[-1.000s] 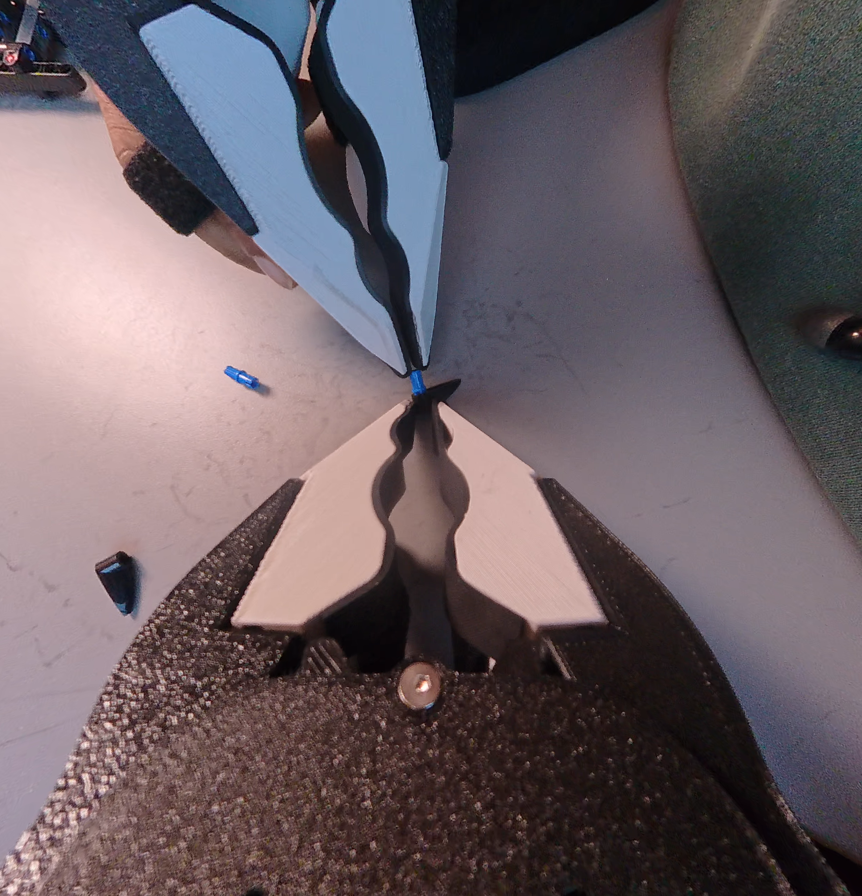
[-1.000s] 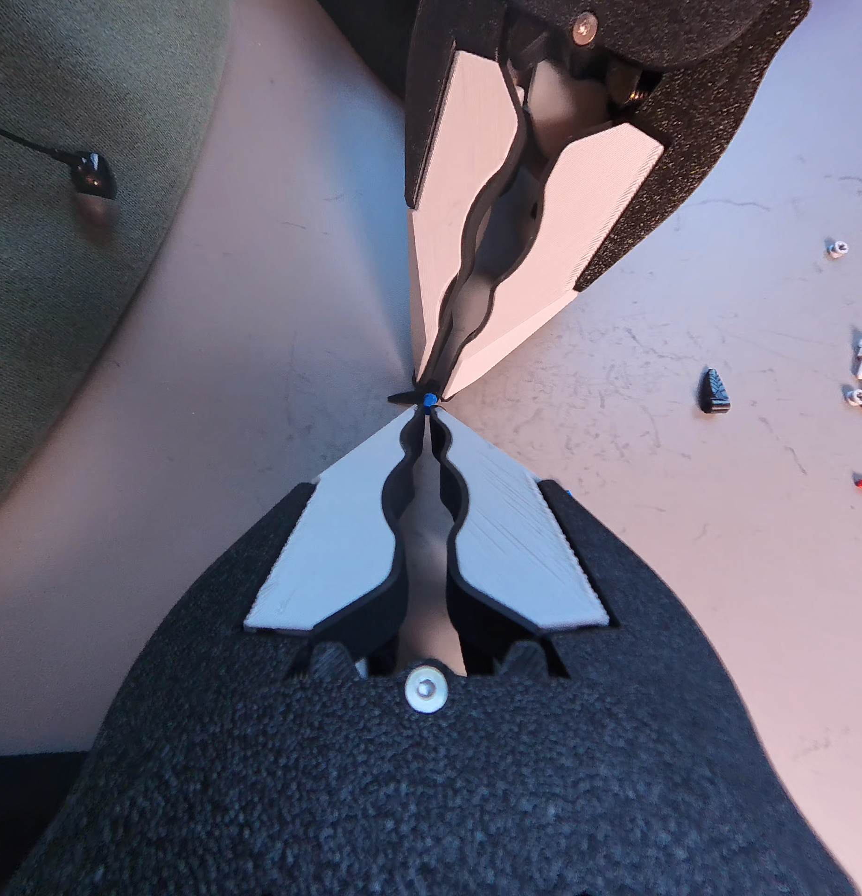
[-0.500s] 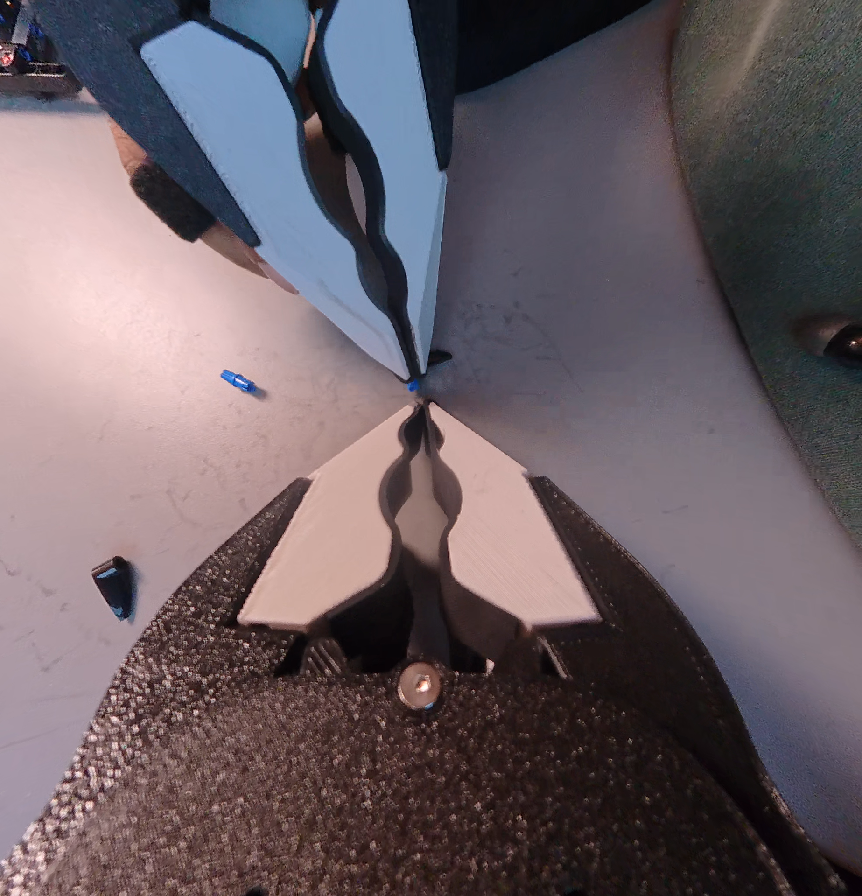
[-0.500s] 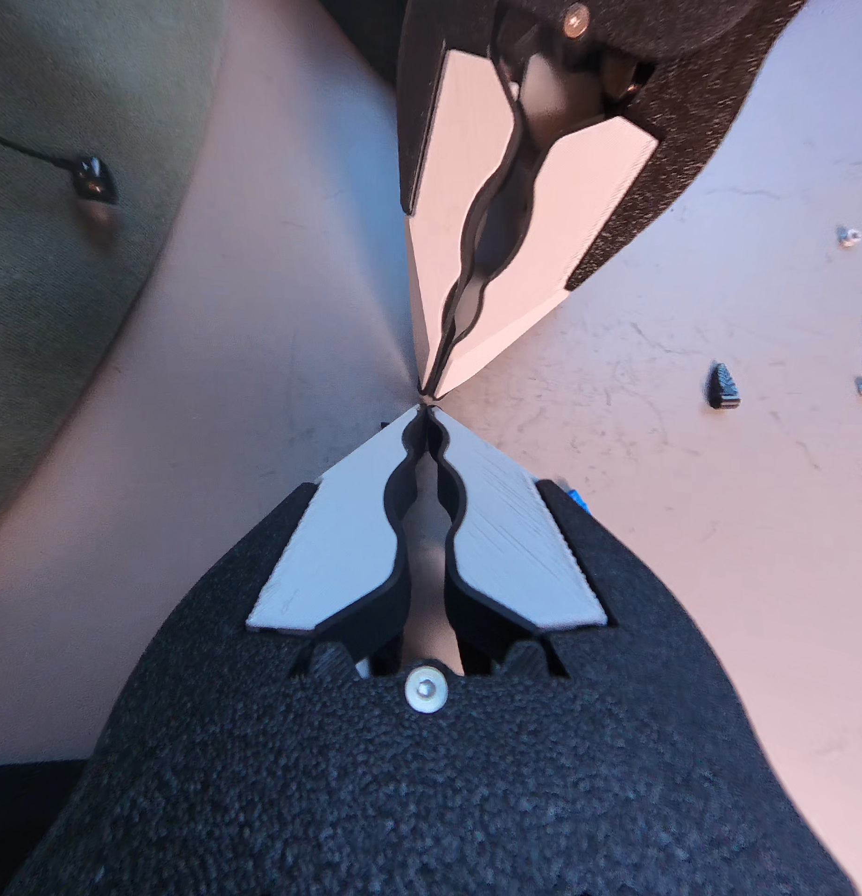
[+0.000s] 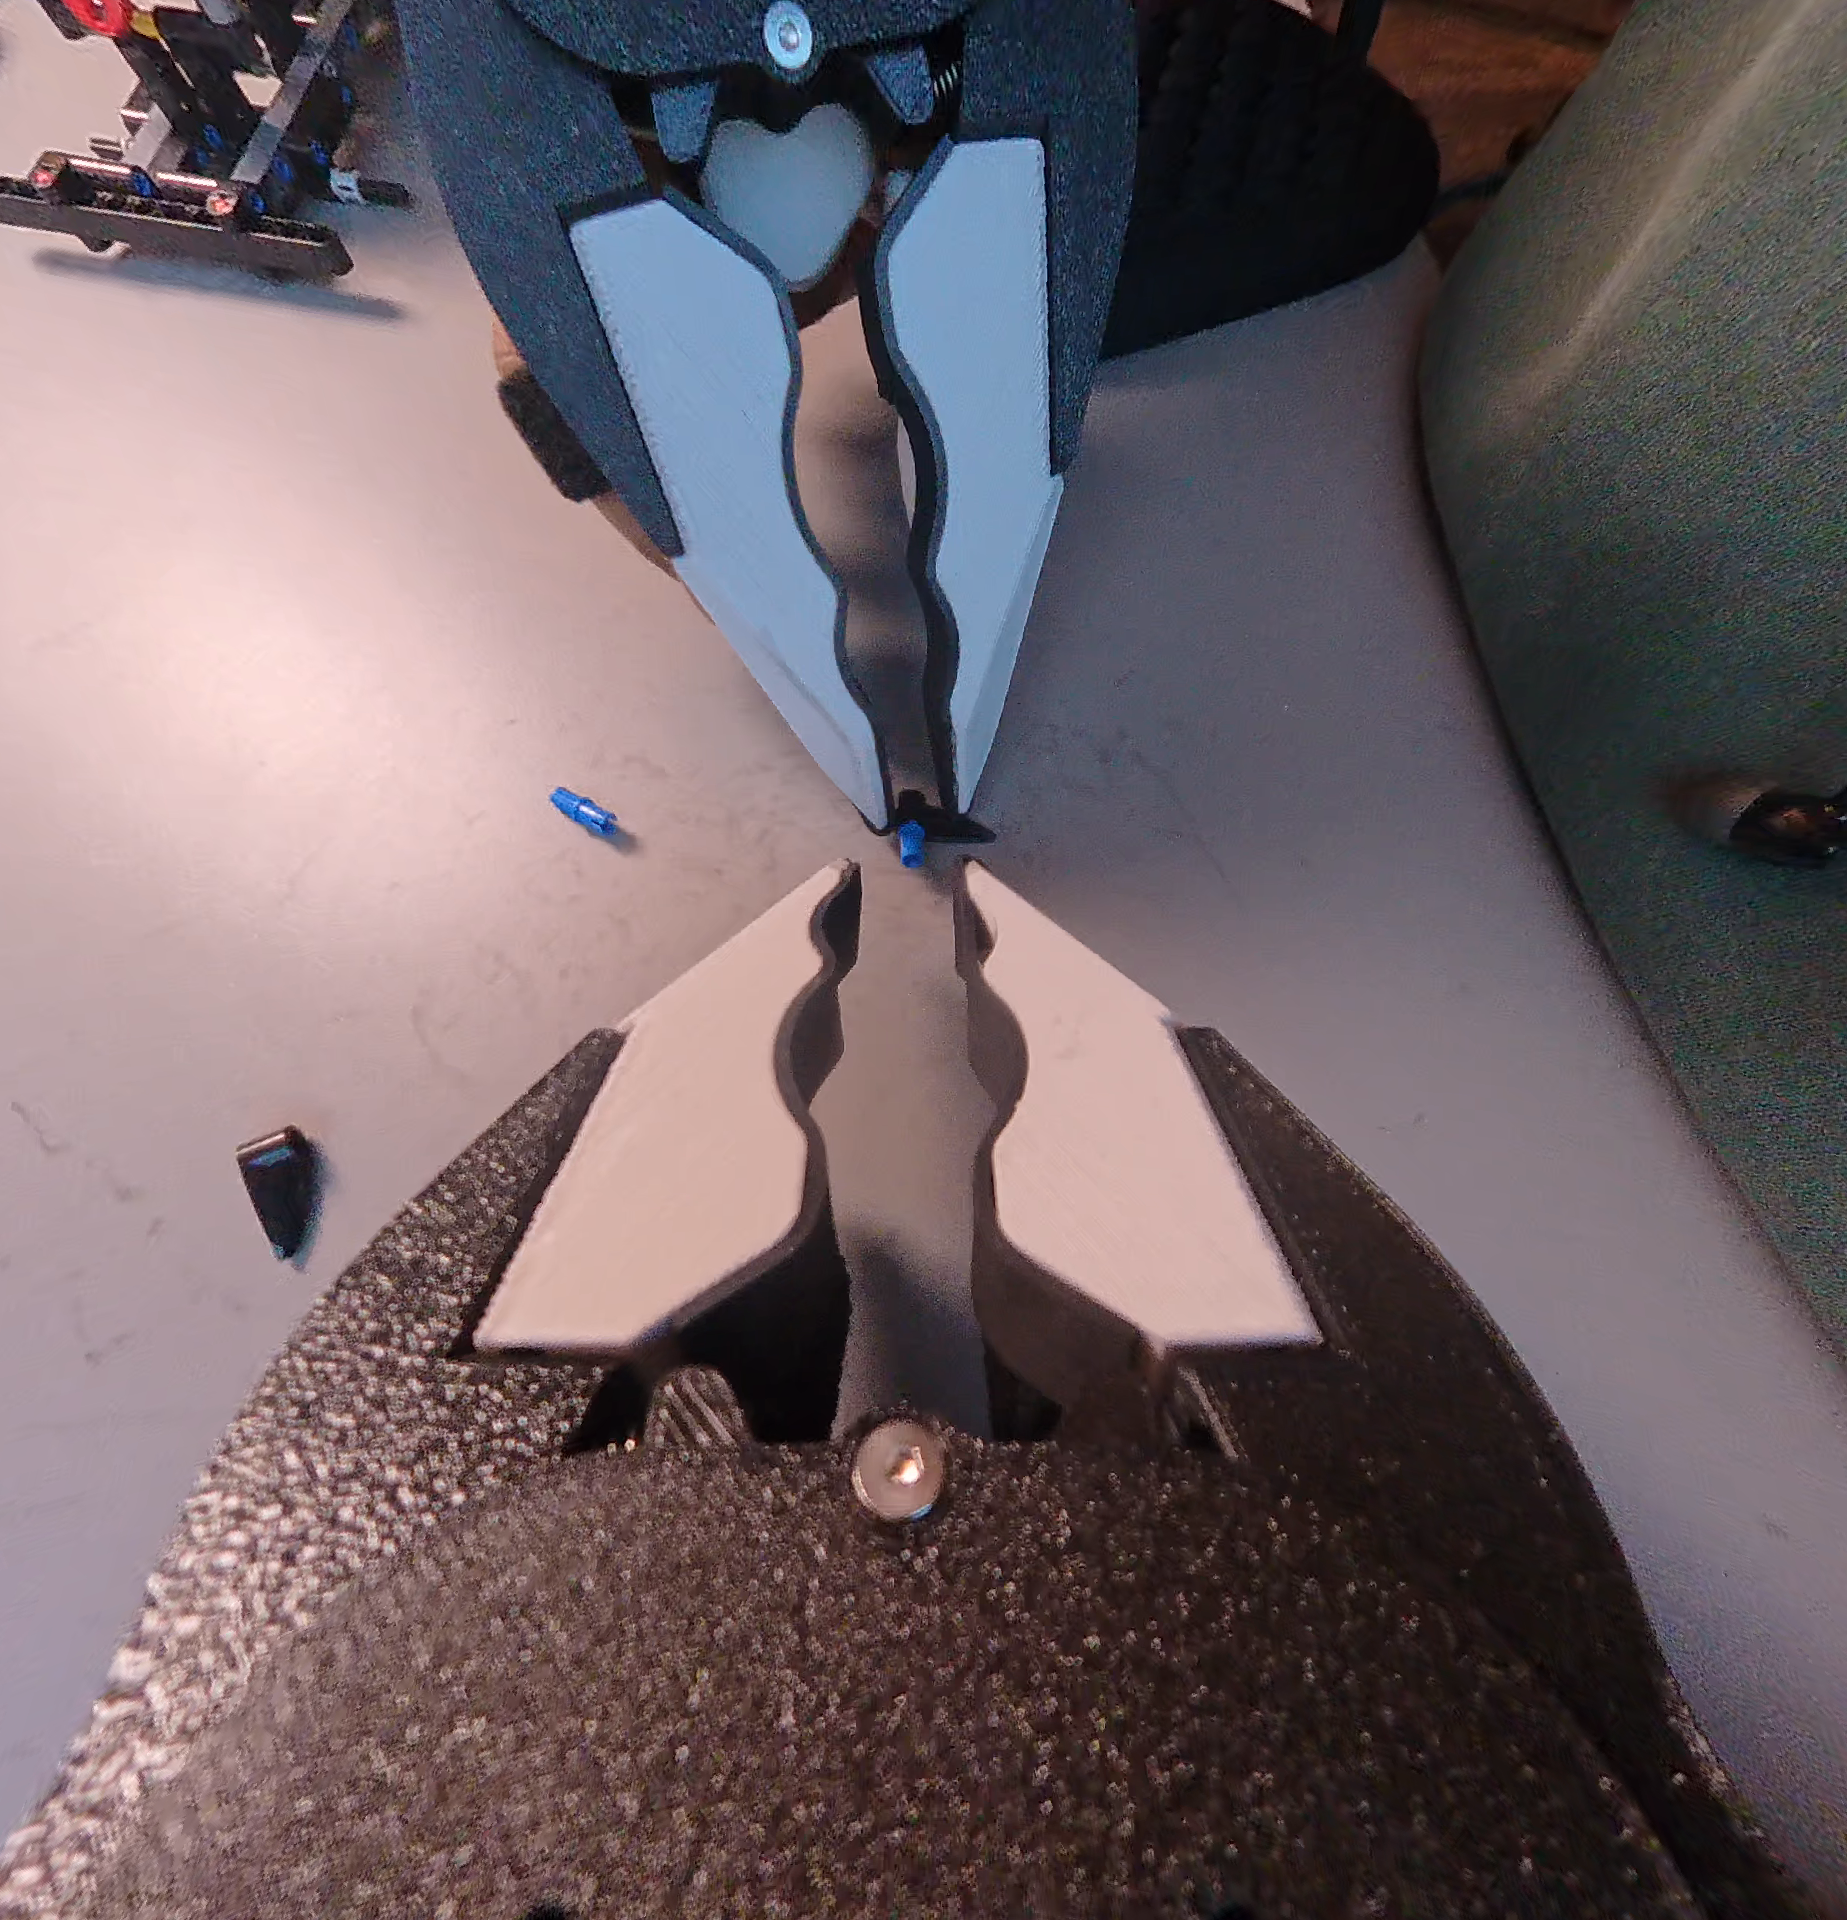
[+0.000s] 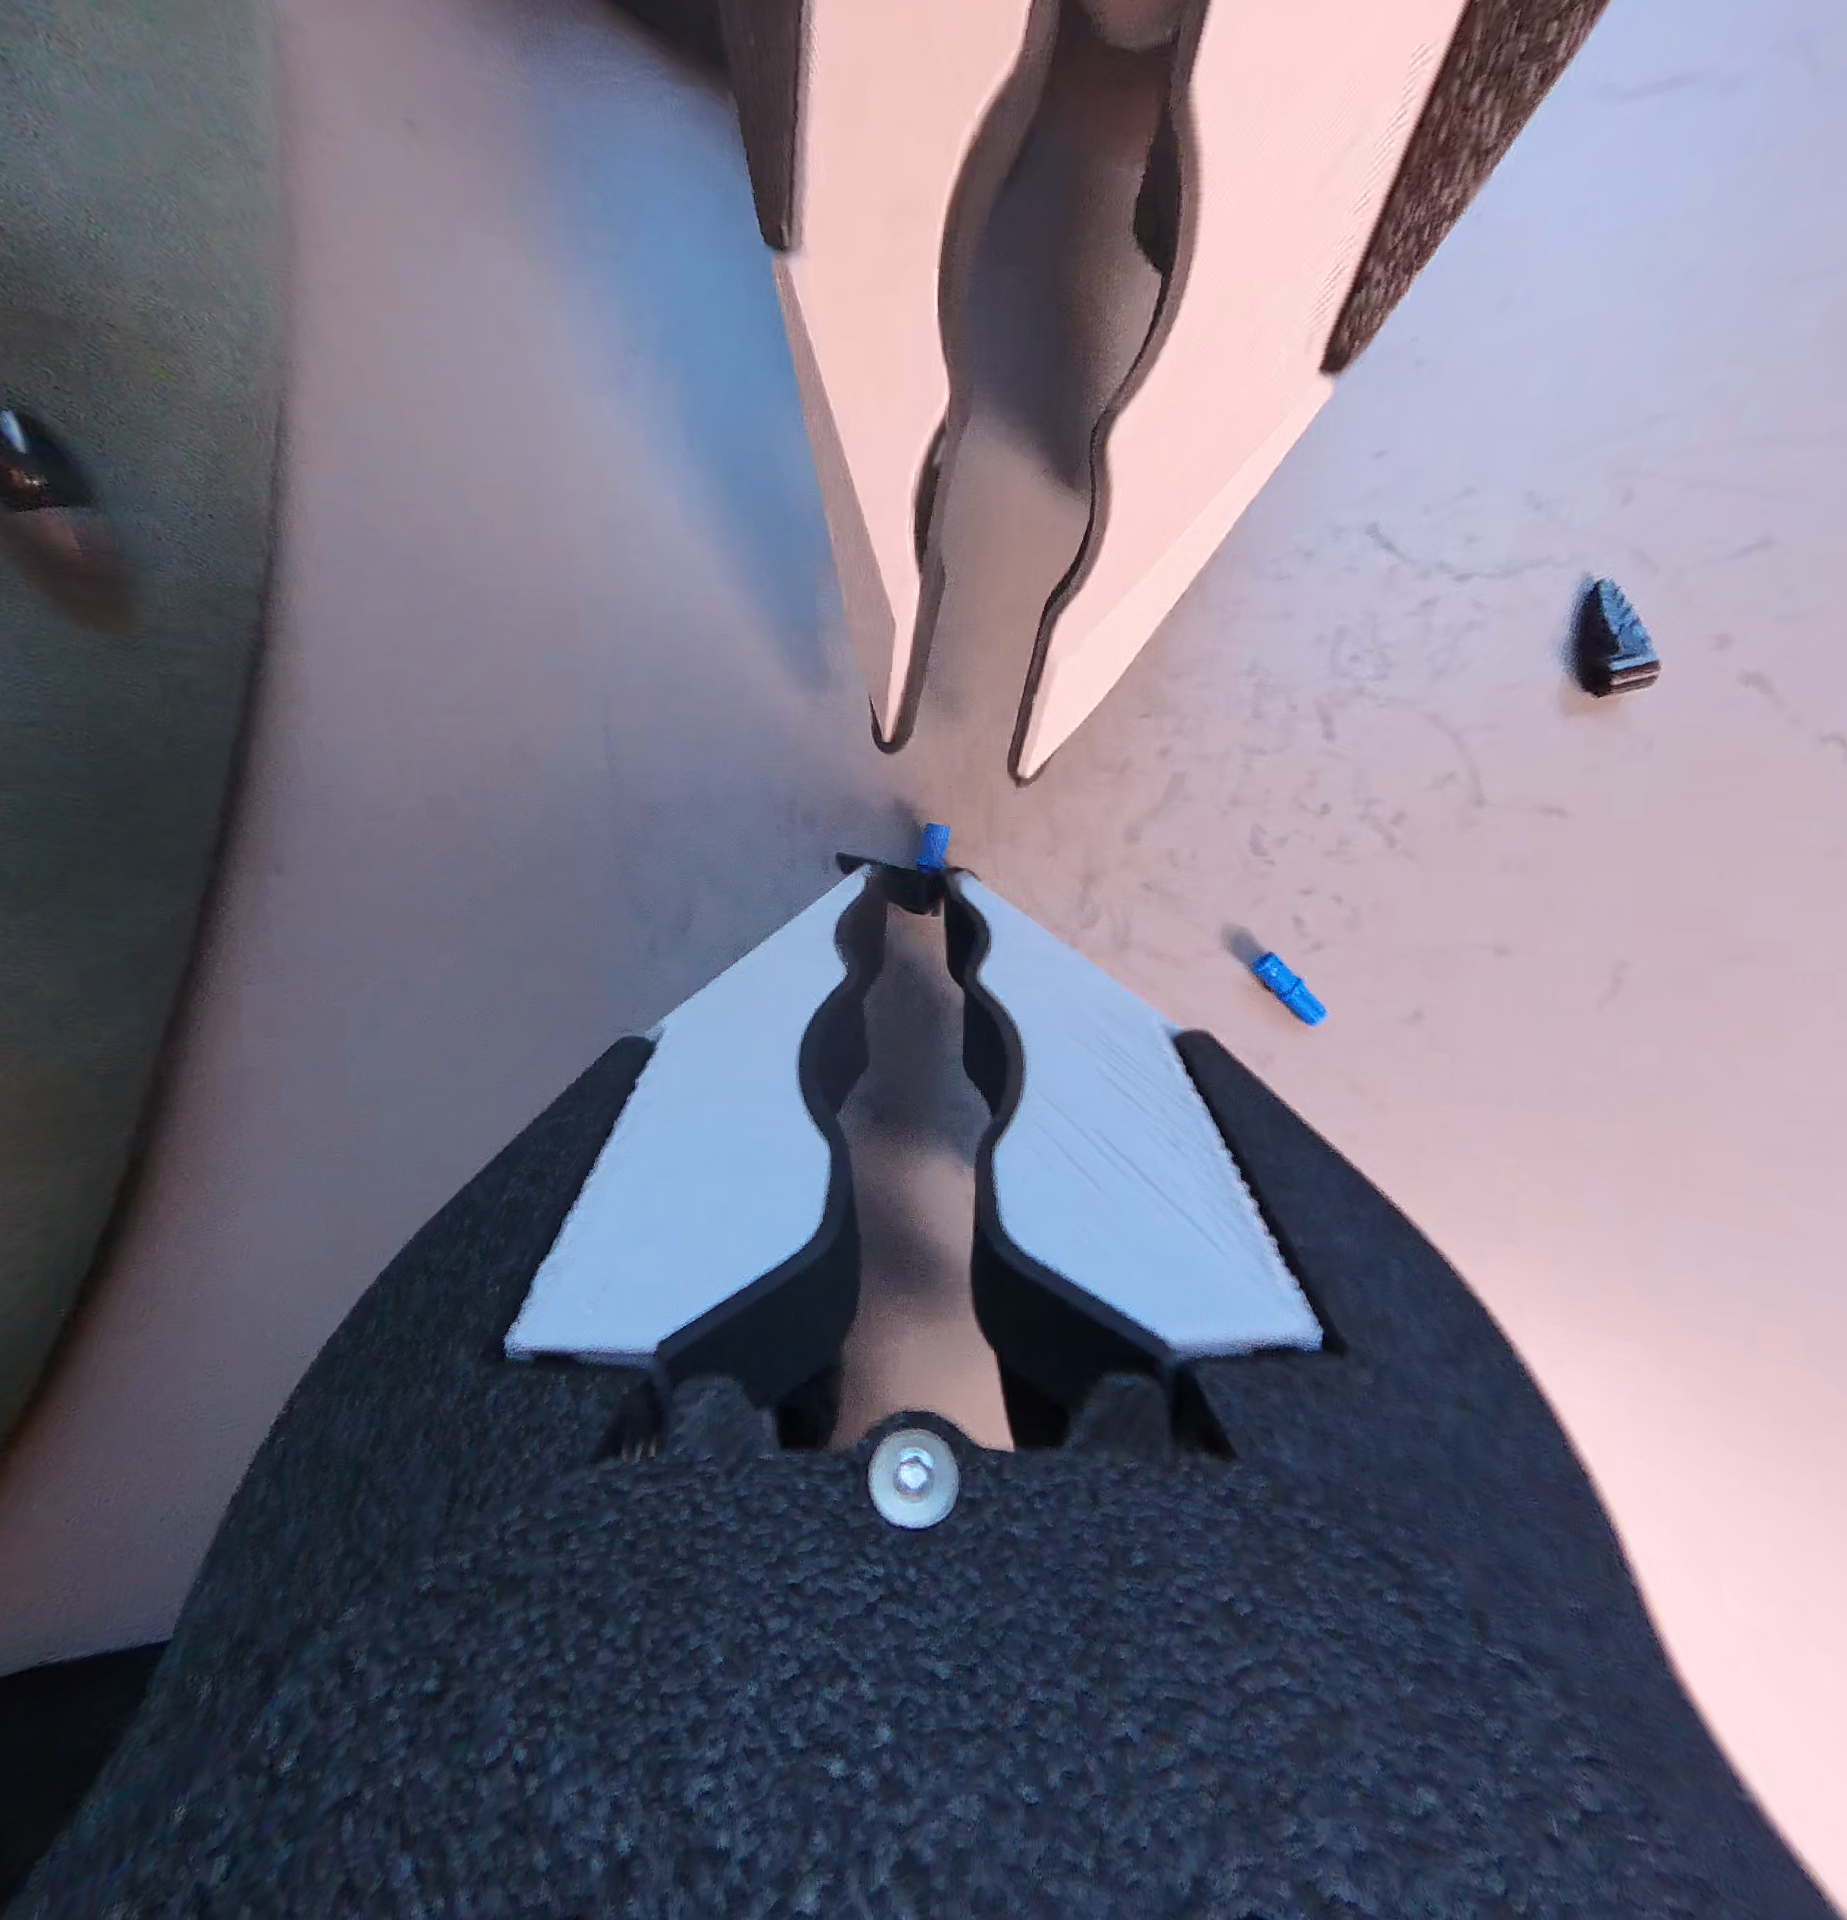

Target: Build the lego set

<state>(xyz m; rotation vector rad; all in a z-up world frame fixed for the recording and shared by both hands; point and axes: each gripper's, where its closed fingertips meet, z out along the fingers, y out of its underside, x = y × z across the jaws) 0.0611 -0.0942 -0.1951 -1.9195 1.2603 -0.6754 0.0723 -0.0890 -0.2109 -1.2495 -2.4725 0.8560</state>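
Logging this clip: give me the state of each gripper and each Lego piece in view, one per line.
left gripper: open, empty.
right gripper: shut on black piece.
black piece: pinched at the fingertips, blue pin sticking out.
loose blue pin: lying on table.
black wedge piece: lying loose.
partial build: standing on table, untouched.

pin between facing gripper tips | loose pin left on table | model far left

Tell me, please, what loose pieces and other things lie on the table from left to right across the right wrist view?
Dark object on green fabric → blue pin in small black piece, held by the right gripper → loose blue pin → black wedge piece.
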